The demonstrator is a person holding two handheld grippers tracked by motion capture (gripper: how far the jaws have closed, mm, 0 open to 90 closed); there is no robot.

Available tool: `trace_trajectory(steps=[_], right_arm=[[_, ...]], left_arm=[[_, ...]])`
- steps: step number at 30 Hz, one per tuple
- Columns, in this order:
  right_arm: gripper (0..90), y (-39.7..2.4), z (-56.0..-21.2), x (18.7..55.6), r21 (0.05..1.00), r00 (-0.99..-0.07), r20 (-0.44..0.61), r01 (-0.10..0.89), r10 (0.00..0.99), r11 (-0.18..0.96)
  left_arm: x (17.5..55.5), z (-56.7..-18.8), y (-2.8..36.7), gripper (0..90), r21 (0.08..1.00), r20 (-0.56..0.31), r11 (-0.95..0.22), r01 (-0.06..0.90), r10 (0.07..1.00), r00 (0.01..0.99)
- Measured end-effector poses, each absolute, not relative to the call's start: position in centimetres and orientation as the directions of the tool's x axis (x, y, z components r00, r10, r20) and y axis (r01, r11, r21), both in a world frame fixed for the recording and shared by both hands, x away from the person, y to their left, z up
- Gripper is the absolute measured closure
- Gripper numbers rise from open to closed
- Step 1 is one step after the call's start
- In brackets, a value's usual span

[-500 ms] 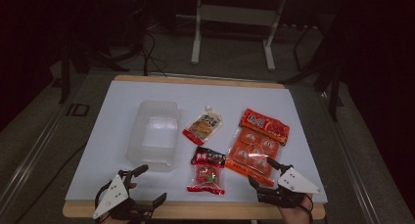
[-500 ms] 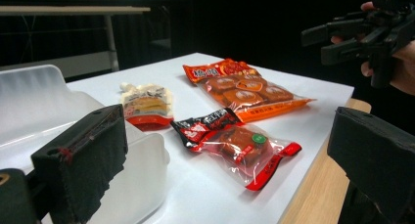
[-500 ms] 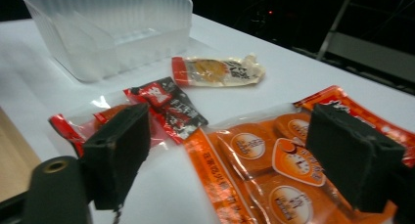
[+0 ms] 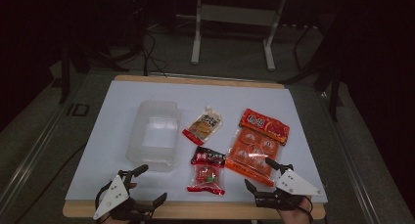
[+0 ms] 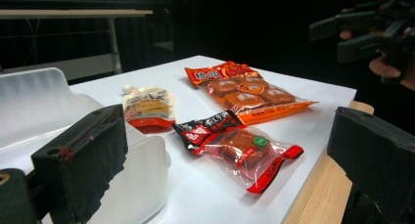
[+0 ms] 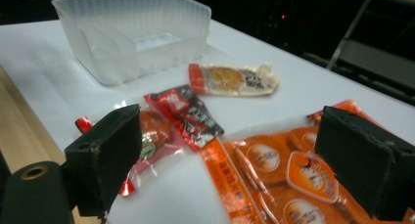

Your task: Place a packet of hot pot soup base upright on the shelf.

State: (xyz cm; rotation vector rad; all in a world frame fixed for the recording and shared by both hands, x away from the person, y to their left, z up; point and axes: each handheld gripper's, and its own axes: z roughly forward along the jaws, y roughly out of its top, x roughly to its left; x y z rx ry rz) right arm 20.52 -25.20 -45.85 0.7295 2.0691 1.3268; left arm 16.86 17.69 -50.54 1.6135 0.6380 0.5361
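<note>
Evidently pre-grasp stage: both claws wide, holding nothing. Right claw (image 4: pixel 258 174) at lower right of high view, just beside orange multipack (image 4: pixel 255 145). Left claw (image 4: pixel 149 184) lower left, near clear tray (image 4: pixel 155 134). Next move likely: straddle multipack edge, close, carry to tray.

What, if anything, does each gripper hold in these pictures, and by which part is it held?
Nothing is held. The left gripper and the right gripper both stand open at the table's near edge, with the snack packets and the clear plastic tray lying untouched.

"ID", perhaps, on the floor (image 4: pixel 78 110)
</note>
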Motion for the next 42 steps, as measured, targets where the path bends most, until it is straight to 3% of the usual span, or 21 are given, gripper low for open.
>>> trace_trajectory(steps=[14, 31, 33, 39, 42], right_arm=[[9.4, -27.9, -42.5, 23.2, 0.943, -0.606, -0.190, 0.108, 0.772, 0.316], [9.5, -33.9, -44.2, 32.2, 0.934, -0.491, -0.023, 0.300, 0.871, 0.194], [15.4, -34.3, -44.7, 33.2, 0.927, -0.484, 0.001, 0.330, 0.875, 0.181], [20.0, -35.4, -46.0, 35.3, 0.915, -0.441, -0.024, 0.352, 0.897, 0.197], [17.3, -35.9, -46.6, 36.2, 0.906, -0.430, -0.030, 0.370, 0.902, 0.207]], left_arm=[[16.7, -50.6, 17.9, 1.9, 0.991, -0.028, -0.076, 0.109, 0.686, 0.727], [16.8, -50.8, 17.7, 1.9, 0.989, -0.023, -0.093, 0.118, 0.682, 0.731], [16.8, -50.8, 17.7, 1.9, 0.988, -0.023, -0.095, 0.119, 0.680, 0.733], [16.8, -50.8, 17.7, 1.9, 0.988, -0.024, -0.095, 0.120, 0.679, 0.733], [16.8, -50.8, 17.7, 1.9, 0.988, -0.024, -0.097, 0.122, 0.678, 0.734]])
